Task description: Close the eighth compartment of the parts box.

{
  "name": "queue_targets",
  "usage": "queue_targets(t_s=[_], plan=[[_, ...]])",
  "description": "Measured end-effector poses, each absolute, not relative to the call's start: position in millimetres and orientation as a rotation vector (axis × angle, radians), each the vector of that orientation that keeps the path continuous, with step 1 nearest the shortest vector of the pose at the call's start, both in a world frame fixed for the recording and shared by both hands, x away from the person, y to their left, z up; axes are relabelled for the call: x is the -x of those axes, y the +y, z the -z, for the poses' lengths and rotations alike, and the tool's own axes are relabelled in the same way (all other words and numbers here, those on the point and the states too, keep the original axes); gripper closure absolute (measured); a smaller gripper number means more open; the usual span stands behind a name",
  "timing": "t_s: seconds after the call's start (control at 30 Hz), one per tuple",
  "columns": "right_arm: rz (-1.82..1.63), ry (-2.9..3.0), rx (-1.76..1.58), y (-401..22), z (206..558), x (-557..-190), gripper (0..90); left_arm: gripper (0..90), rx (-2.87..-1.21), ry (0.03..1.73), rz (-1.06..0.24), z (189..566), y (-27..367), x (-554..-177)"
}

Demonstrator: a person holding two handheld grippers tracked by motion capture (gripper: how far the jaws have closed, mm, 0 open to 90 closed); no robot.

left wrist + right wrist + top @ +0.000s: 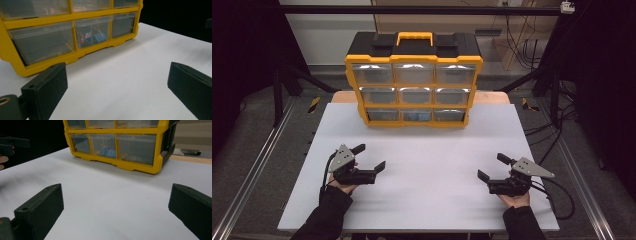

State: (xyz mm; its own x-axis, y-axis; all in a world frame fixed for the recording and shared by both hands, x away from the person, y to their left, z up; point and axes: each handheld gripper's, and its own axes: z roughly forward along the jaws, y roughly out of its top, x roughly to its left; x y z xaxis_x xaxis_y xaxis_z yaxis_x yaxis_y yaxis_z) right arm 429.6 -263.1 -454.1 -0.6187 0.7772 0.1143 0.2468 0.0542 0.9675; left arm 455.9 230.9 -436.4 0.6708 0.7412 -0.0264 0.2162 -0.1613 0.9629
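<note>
Low in the high view, the left gripper at lower left and the right gripper at lower right rest on the white bench, jaws spread wide, holding nothing. At upper centre stands the yellow drawer organizer; its bottom middle drawer holds blue binder clips.
</note>
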Motion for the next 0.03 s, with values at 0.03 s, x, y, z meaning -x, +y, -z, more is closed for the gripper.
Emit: queue_targets(t_s=[0.03], plan=[[-1.588, 1.898, -1.011, -264.2, 454.8, -430.1, 0.4, 2.2, -1.712, 0.78, -0.561, 436.8, 231.9, -455.6]])
